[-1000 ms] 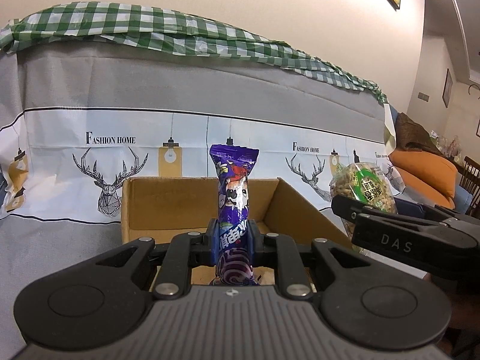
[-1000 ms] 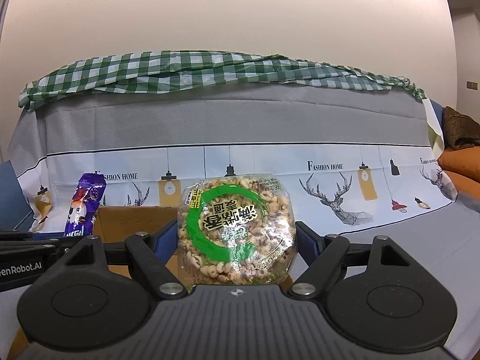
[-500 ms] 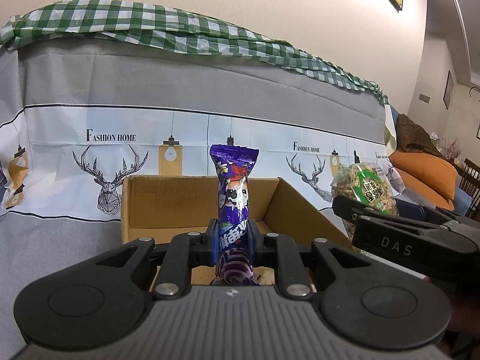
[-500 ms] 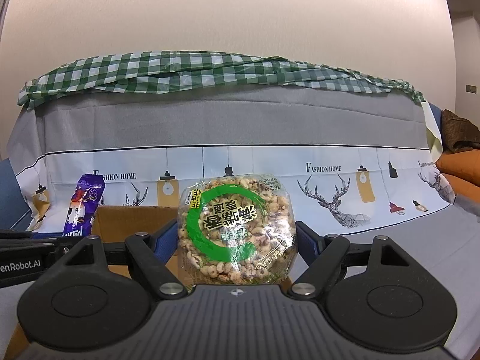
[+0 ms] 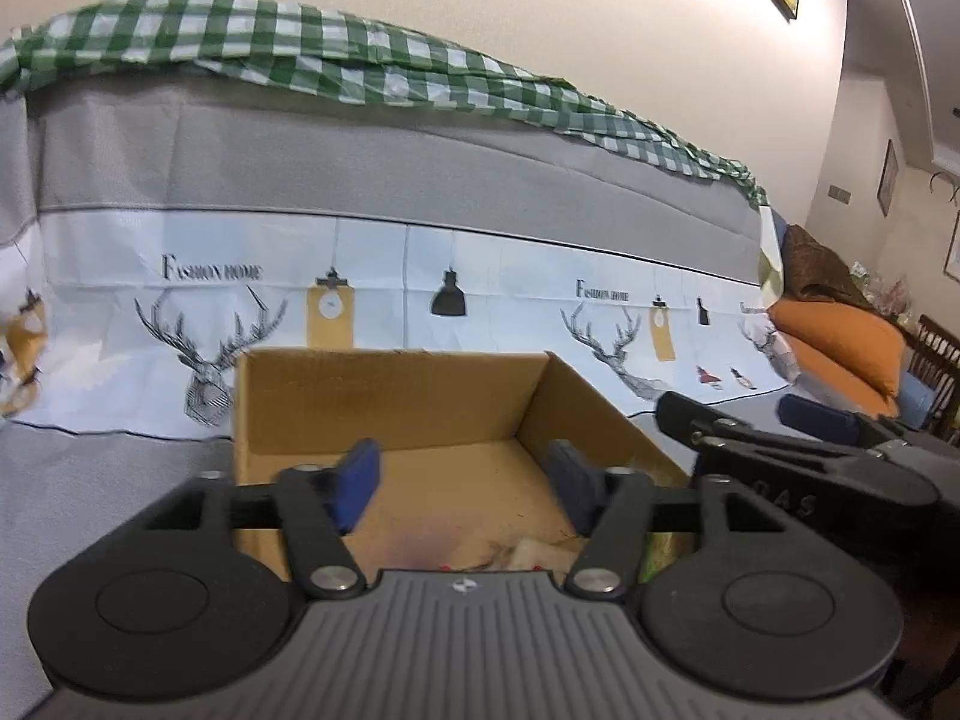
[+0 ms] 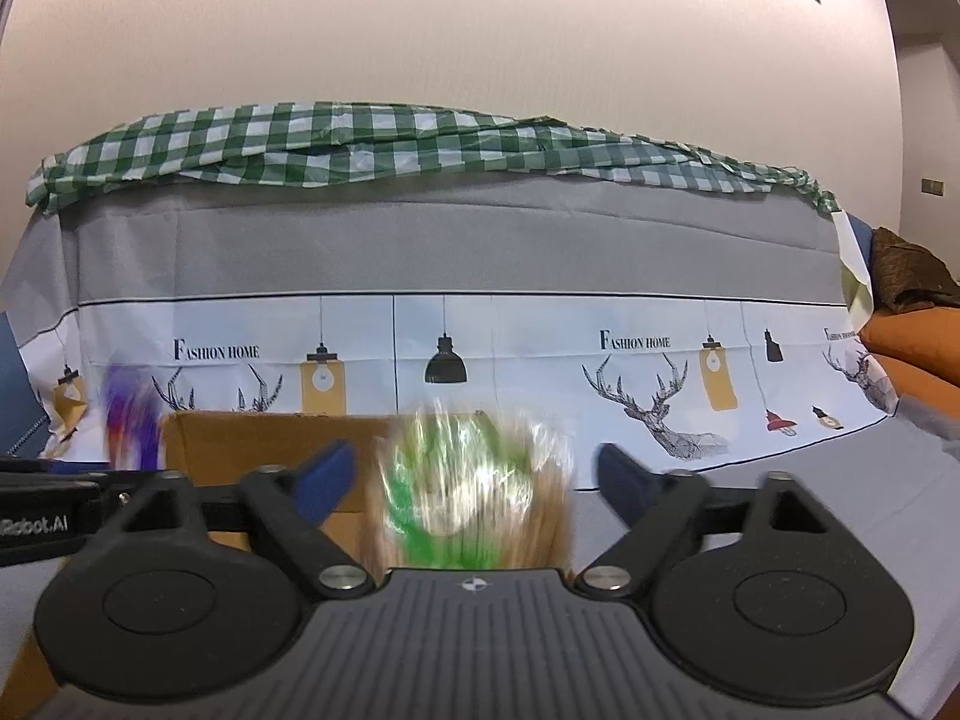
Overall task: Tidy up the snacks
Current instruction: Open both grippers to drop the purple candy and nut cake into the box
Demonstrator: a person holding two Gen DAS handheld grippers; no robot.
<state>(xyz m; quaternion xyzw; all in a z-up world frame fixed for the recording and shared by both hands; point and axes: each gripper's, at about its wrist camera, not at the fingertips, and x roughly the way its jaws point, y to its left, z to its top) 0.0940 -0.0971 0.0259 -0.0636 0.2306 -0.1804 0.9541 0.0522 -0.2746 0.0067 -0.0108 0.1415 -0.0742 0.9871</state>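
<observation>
left wrist view: left gripper (image 5: 462, 483) gapes wide, holding nothing, over the cardboard box (image 5: 390, 402) just ahead. right wrist view: right gripper (image 6: 474, 477) also spread wide; blurred peanut bag (image 6: 474, 492) between its fingers, seemingly untouched; purple snack (image 6: 129, 420) far left.

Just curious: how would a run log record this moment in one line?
left tool: open | right tool: open | puffed-snack bag: falling, blurred | cardboard box: below

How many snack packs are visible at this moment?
2: a blurred purple snack bar at the cardboard box's left edge, and a blurred green-labelled puffed snack pack between the right gripper's open fingers. Others may be hidden.
</observation>
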